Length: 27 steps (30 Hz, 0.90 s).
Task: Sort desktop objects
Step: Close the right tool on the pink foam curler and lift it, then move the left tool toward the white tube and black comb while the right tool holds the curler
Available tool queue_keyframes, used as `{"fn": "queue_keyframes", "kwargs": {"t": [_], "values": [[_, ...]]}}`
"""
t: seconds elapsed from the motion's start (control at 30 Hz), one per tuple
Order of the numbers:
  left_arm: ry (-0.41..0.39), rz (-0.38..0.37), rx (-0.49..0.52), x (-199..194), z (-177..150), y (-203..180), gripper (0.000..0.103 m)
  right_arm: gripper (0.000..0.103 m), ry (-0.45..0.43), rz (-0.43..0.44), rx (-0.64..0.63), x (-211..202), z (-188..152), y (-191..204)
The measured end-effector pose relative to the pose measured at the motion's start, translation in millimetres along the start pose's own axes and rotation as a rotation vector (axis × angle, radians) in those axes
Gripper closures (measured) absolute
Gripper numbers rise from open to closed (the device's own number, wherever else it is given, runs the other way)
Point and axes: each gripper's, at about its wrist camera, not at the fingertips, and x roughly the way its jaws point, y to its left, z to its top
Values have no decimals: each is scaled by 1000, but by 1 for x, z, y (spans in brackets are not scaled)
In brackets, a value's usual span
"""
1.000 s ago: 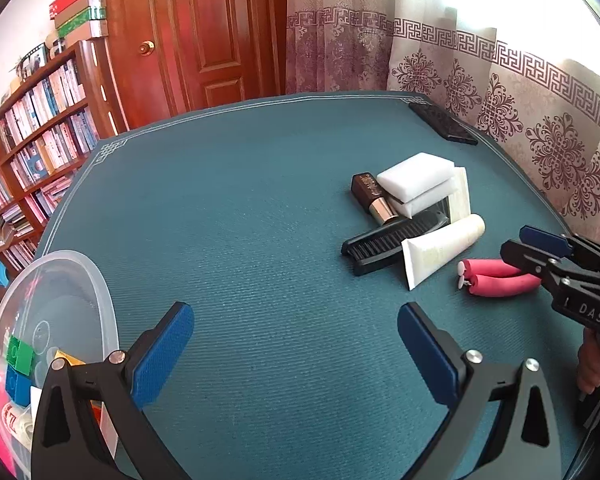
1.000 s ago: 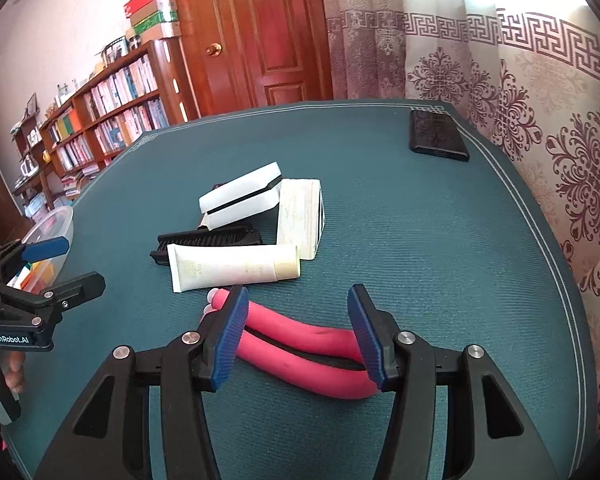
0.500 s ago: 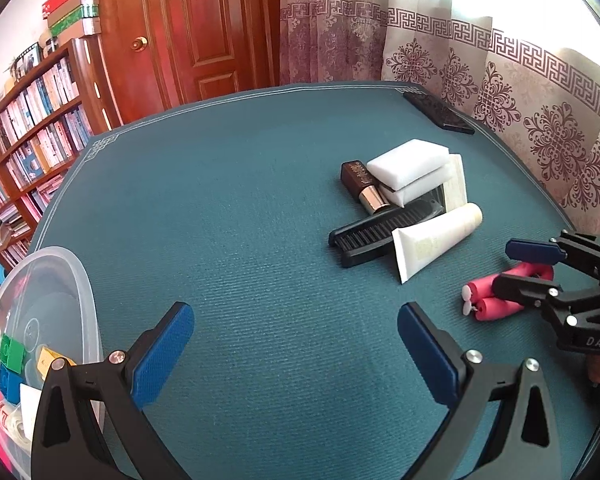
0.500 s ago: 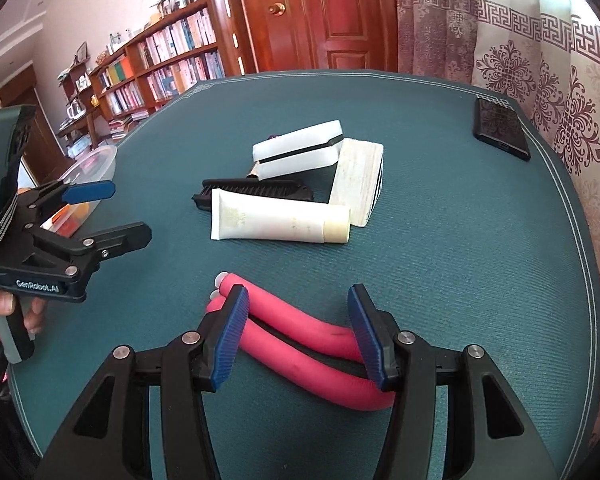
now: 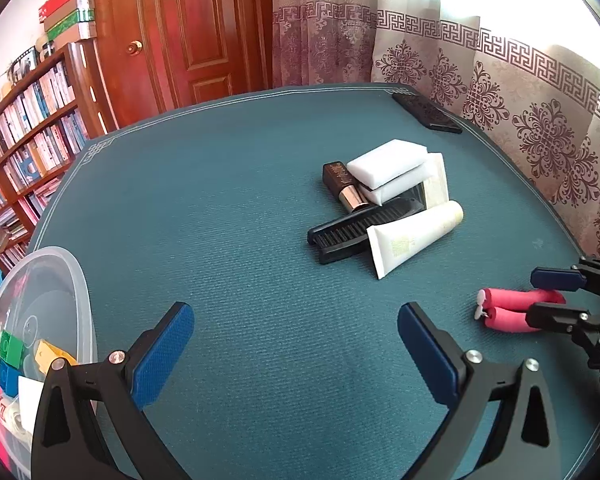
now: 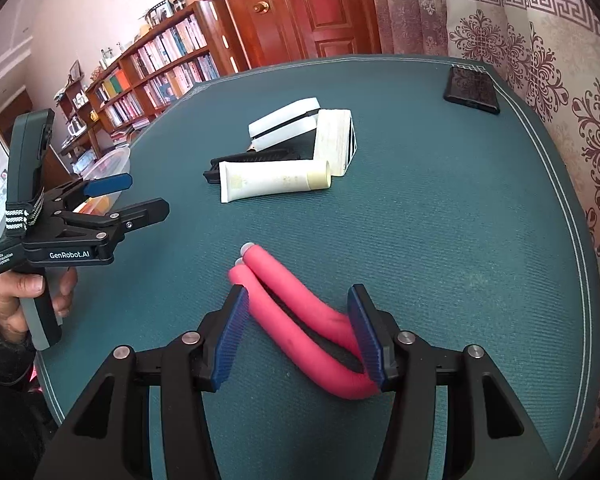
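Note:
A pink bent foam roller (image 6: 268, 276) lies between the pads of my right gripper (image 6: 297, 292), which is shut on it just above the teal table (image 6: 440, 208). The left wrist view shows the same roller (image 5: 504, 318) at the far right, in the right gripper (image 5: 534, 297). My left gripper (image 5: 296, 320) is open and empty over the table's near left; it also shows in the right wrist view (image 6: 146, 194), held by a hand. In mid-table lies a pile: white tube (image 5: 412, 240), black comb (image 5: 340, 236), white block (image 5: 386, 162), brown lipstick (image 5: 342, 184).
A clear plastic container (image 5: 40, 320) with coloured blocks and other bits stands at the table's left edge. A black phone (image 5: 426, 118) lies at the far right corner. A cream pack (image 6: 334, 140) leans against the white block. Bookshelves, a door and curtains surround the table.
My right gripper has closed a little on the pink roller and carried it away from the white tube, toward the near right. The left gripper has shifted only slightly and stays open.

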Motion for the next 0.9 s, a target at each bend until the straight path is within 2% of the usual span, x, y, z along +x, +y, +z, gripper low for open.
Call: {"fn": "queue_keyframes", "kwargs": {"t": [0.1,0.27,0.47,0.77,0.9], "values": [[-7,-3,12,-4,0,-6,1,48,6,-7,-21,-2,-4,3],[-17,0,31,-9,0,-13,1,48,7,-74,-97,1,-8,16],[-11,-7,55,-3,4,-21,1,51,-3,-133,-117,8,-10,16],[-14,-38,165,15,23,-46,1,55,-20,-140,-86,7,-14,12],[-20,-50,200,26,30,-55,1,65,-42,-148,-26,-3,-18,7]]}}
